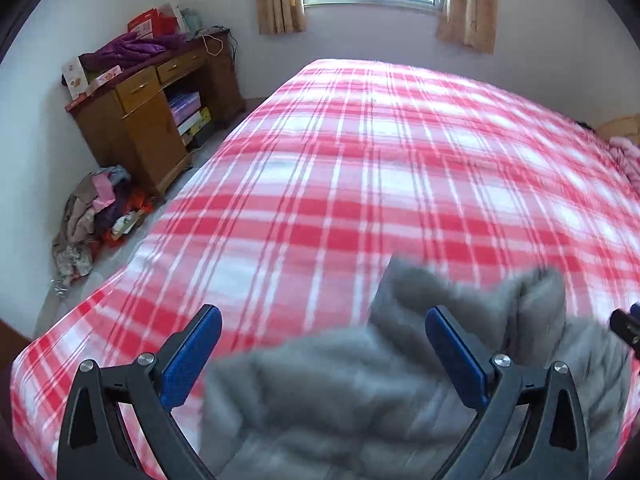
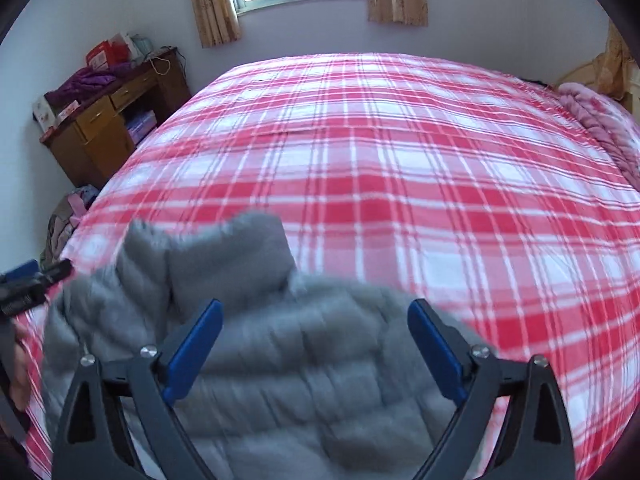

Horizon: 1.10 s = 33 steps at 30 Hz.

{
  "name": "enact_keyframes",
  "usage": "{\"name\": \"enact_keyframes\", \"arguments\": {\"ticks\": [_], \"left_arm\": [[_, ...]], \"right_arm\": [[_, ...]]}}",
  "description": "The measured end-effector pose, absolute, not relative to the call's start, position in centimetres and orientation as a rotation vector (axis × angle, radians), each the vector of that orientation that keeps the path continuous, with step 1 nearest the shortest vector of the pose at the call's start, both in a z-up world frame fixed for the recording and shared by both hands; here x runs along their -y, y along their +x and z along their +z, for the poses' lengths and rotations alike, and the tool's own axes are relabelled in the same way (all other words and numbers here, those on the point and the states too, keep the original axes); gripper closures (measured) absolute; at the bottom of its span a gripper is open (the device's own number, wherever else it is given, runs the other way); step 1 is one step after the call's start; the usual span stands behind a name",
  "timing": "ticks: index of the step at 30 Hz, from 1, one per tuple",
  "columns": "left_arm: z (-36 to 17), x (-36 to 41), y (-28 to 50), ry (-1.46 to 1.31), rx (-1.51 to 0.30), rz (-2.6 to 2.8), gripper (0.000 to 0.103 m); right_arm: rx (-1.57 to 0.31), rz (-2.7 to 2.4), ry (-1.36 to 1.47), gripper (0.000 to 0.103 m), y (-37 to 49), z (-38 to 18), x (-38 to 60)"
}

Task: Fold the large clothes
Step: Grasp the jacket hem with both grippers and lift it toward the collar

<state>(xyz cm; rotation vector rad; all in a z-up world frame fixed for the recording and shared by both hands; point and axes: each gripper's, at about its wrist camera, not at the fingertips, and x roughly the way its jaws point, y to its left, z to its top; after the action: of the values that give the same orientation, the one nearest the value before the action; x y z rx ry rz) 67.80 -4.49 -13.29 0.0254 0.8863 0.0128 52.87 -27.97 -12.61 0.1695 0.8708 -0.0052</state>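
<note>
My right gripper [image 2: 314, 344], fingers apart and empty, hangs squarely over the grey puffer jacket [image 2: 280, 360]; my left gripper [image 1: 324, 352] (also spread) sees it lower right.

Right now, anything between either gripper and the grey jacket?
Nothing visible. The grey puffer jacket lies directly under both open grippers, left gripper and right gripper, on the plaid bed.

The jacket [image 2: 256, 360] is spread on the bed [image 2: 400, 160], apparently beneath both grippers' fingers; the cabinet [image 1: 156, 120] is set far left.
</note>
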Motion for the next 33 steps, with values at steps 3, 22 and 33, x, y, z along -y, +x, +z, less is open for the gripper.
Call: {"name": "enact_keyframes", "arguments": {"ticks": [3, 22, 33], "left_arm": [[-13.9, 5.9, 71.6, 0.021, -0.919, 0.007, 0.001], [-14.0, 7.3, 66.1, 0.17, -0.933, -0.29, 0.093], [-14.8, 6.5, 55.3, 0.331, -0.76, -0.346, 0.095]], "right_arm": [[-0.905, -0.01, 0.221, 0.007, 57.1, -12.4, 27.6], [-1.061, 0.098, 0.071, 0.093, 59.8, -14.6, 26.5], [-0.957, 0.117, 0.016, 0.097, 49.0, -14.0, 27.9]]}}
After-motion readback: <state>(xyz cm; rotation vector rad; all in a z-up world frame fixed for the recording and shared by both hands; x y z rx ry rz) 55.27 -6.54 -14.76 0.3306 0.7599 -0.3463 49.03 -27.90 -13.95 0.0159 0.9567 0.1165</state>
